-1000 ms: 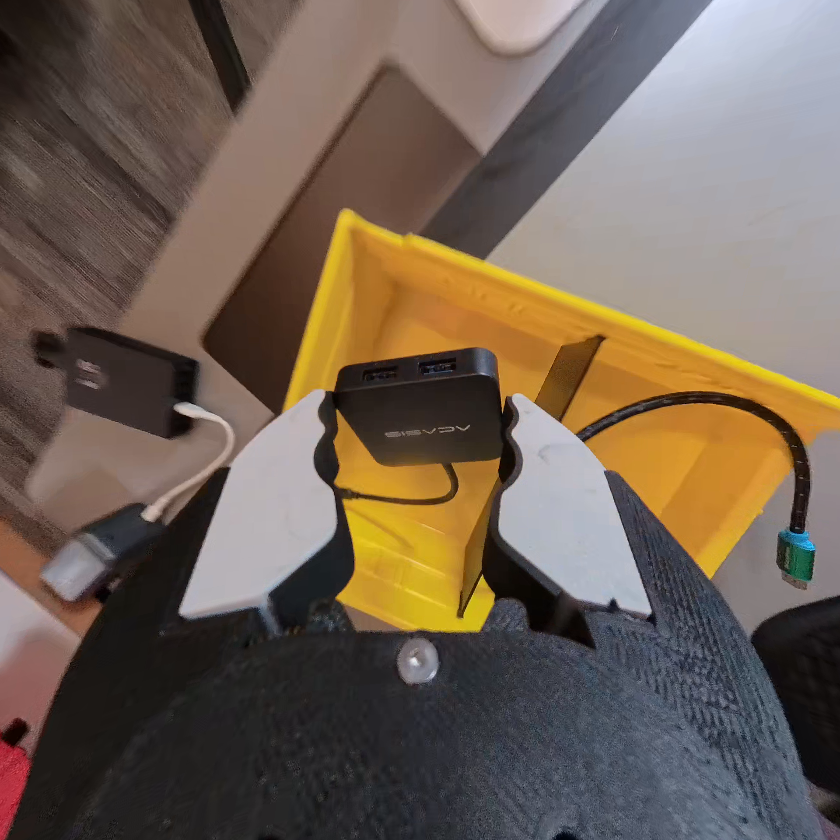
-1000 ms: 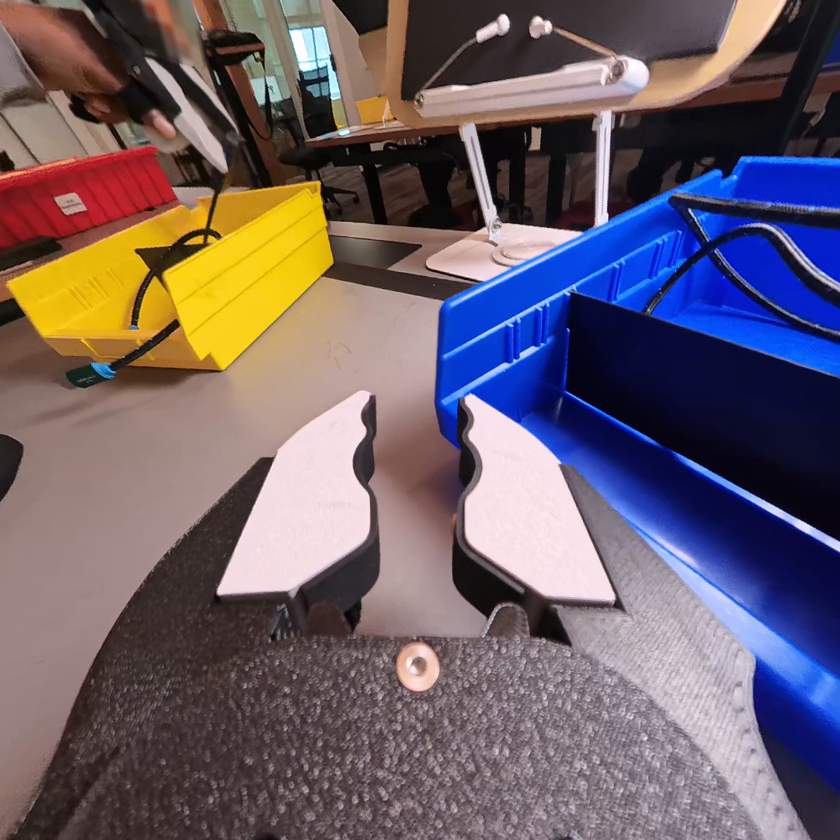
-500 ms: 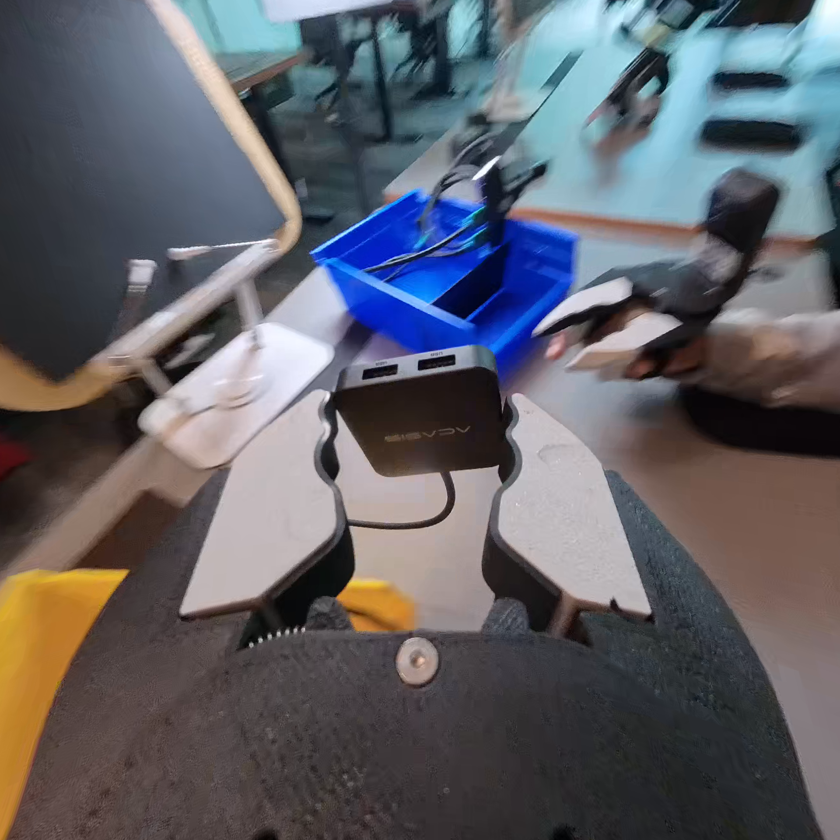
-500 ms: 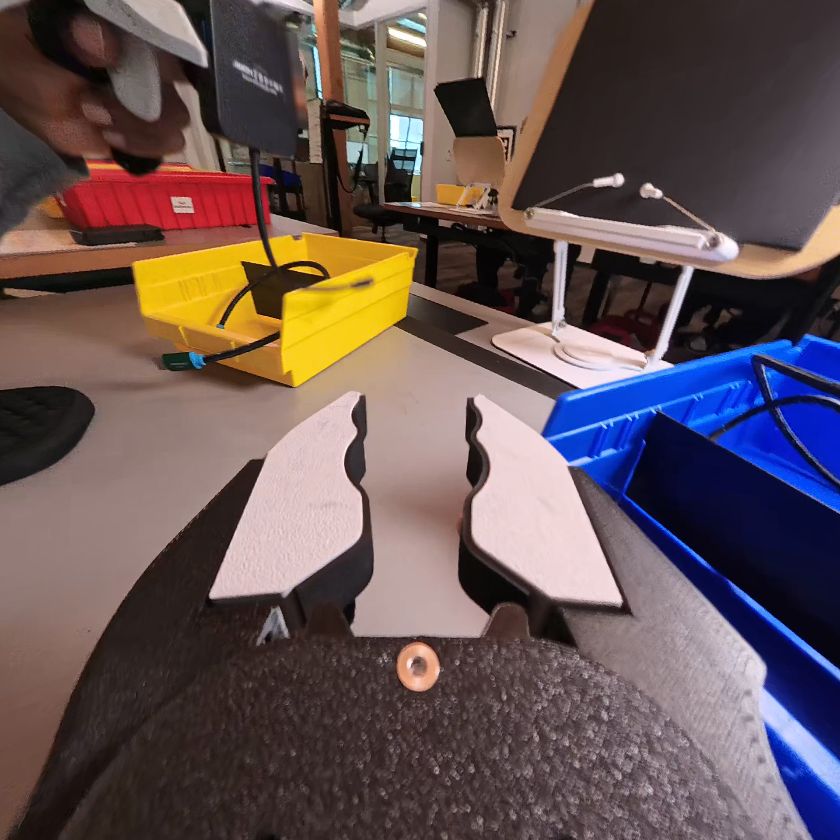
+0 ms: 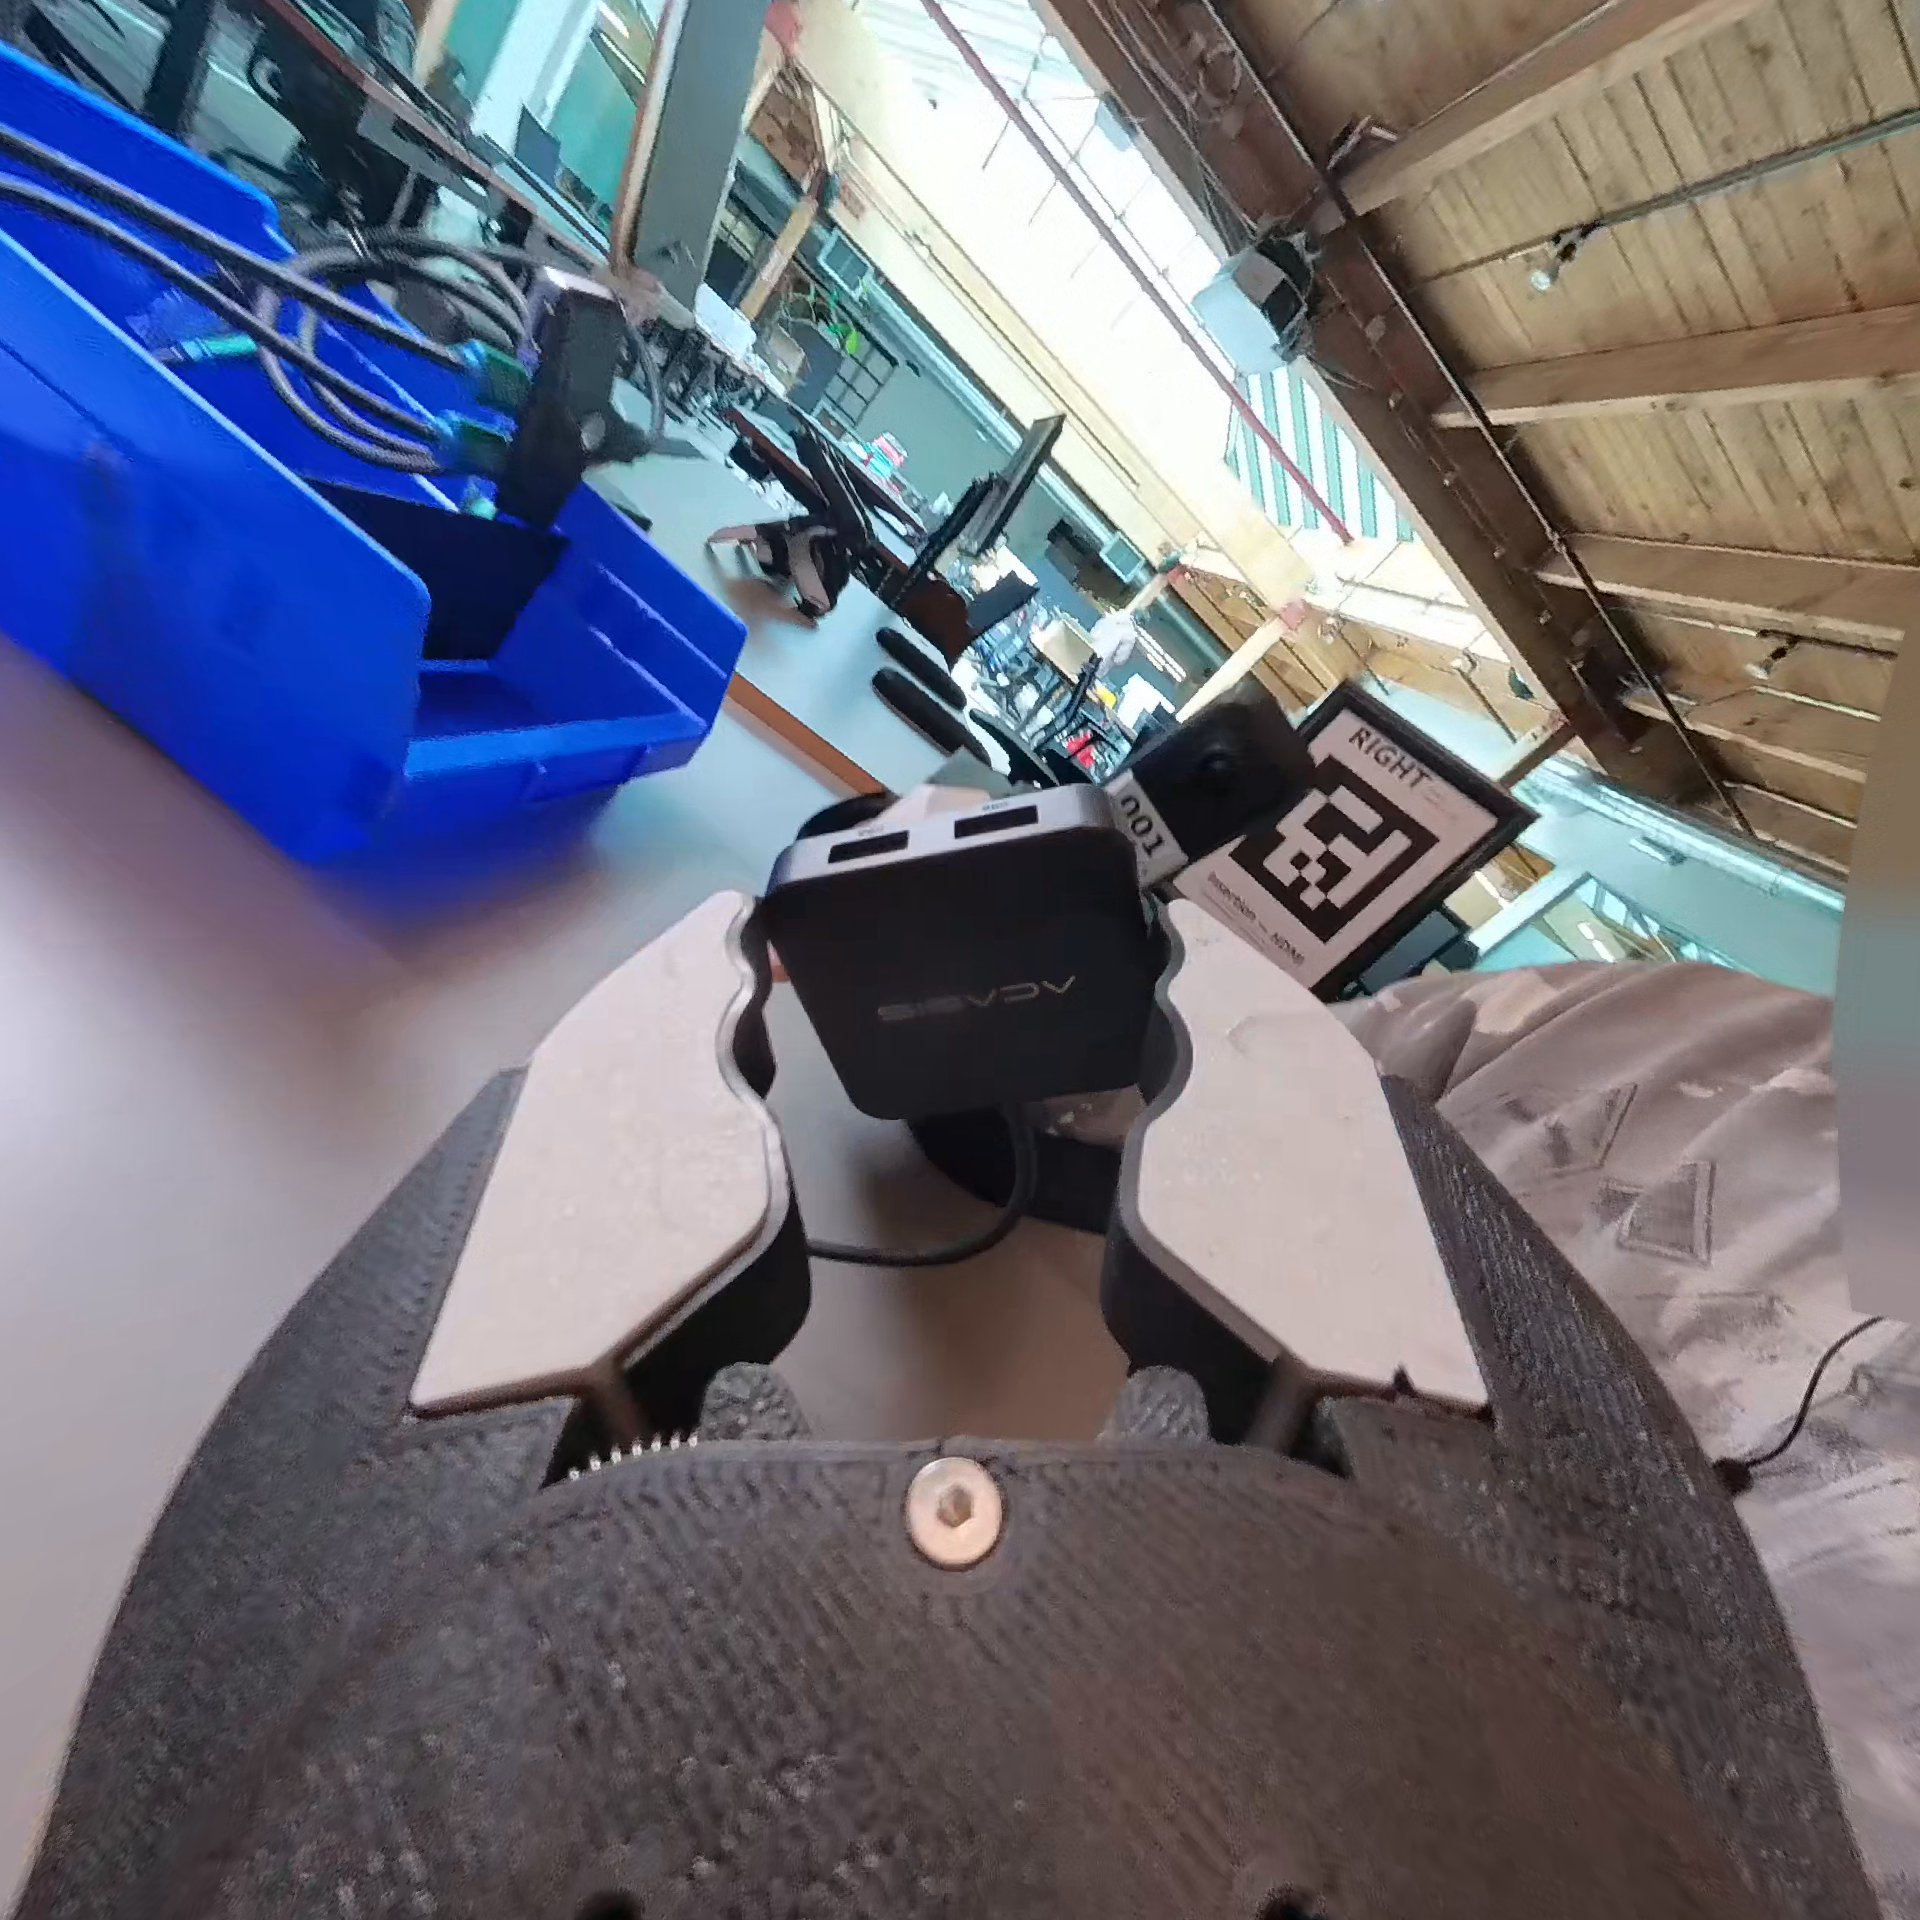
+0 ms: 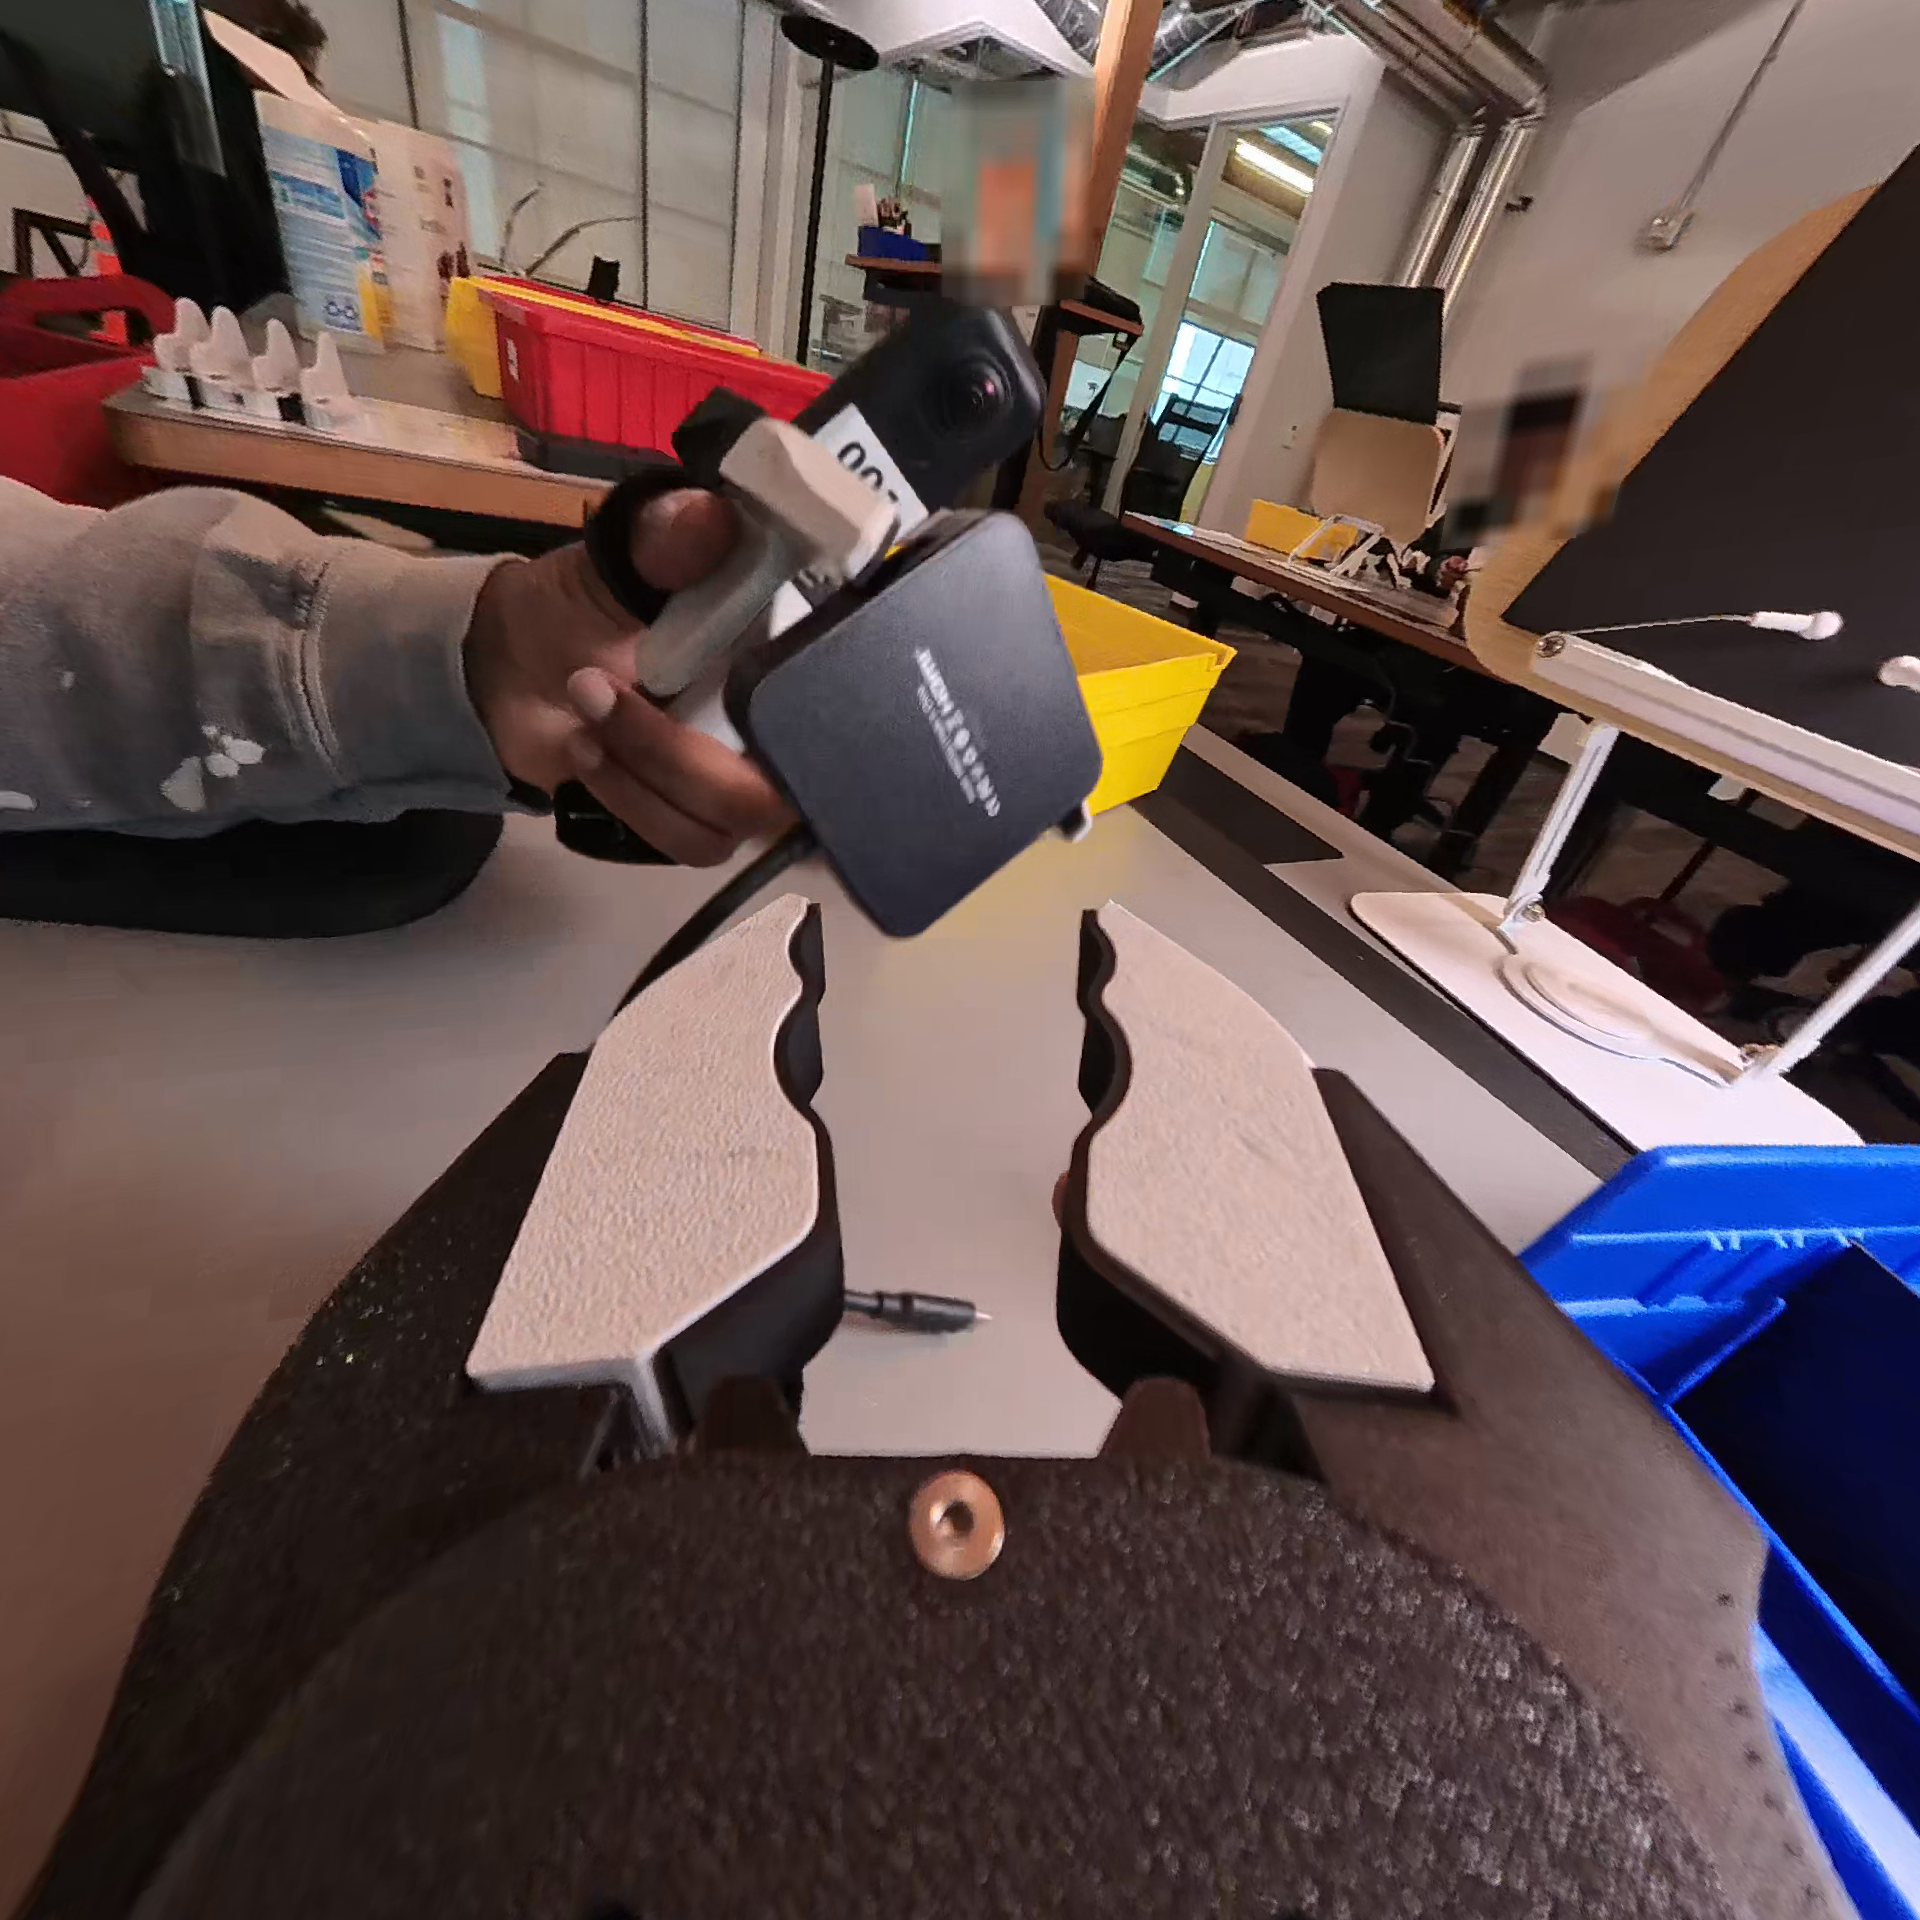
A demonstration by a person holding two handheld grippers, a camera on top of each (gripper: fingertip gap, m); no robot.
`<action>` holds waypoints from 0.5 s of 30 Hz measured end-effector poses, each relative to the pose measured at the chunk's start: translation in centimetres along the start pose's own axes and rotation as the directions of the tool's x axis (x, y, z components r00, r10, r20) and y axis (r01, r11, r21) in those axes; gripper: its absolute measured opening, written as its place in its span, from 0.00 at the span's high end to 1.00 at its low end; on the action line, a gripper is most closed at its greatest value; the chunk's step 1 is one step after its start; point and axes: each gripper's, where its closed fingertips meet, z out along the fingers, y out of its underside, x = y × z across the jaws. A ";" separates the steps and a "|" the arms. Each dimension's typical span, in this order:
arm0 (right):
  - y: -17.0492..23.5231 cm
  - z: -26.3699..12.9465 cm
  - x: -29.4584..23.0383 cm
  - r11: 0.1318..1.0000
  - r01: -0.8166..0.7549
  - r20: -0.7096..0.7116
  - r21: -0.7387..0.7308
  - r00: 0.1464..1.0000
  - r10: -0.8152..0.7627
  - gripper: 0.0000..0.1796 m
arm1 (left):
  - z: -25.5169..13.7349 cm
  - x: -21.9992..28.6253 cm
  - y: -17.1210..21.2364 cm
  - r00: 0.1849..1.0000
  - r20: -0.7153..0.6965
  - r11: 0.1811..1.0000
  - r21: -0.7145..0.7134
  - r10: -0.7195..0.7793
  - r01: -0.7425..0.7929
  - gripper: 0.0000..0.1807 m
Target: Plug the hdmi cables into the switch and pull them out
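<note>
My left gripper [image 5: 956, 920] is shut on a black square switch [image 5: 961, 977] and holds it in the air above the grey table, its two ports facing away. The right wrist view shows the same switch [image 6: 920, 717] just beyond my right gripper [image 6: 948, 925], which is open and empty. The switch's thin lead [image 6: 727, 894] hangs down, and its small plug [image 6: 914, 1311] lies on the table between my right fingers. Braided HDMI cables [image 5: 343, 343] with green ends lie in the blue bin [image 5: 208, 582].
A yellow bin [image 6: 1132, 675] stands behind the switch. The blue bin's corner [image 6: 1714, 1226] is close at my lower right. A white stand [image 6: 1558, 977] with a tilted black board is at the right. The person's grey sleeve [image 6: 208, 665] lies at the left.
My left gripper has carried the switch from over the yellow bin across to just in front of my right gripper. My right gripper has turned left from the blue bin and its jaws stand slightly wider.
</note>
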 end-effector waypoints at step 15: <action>-2.9 -1.2 -8.1 0.721 -0.666 0.707 -0.189 0.418 0.571 0.78 | 1.6 7.2 3.8 0.920 -0.350 0.970 -0.096 0.179 -0.225 0.61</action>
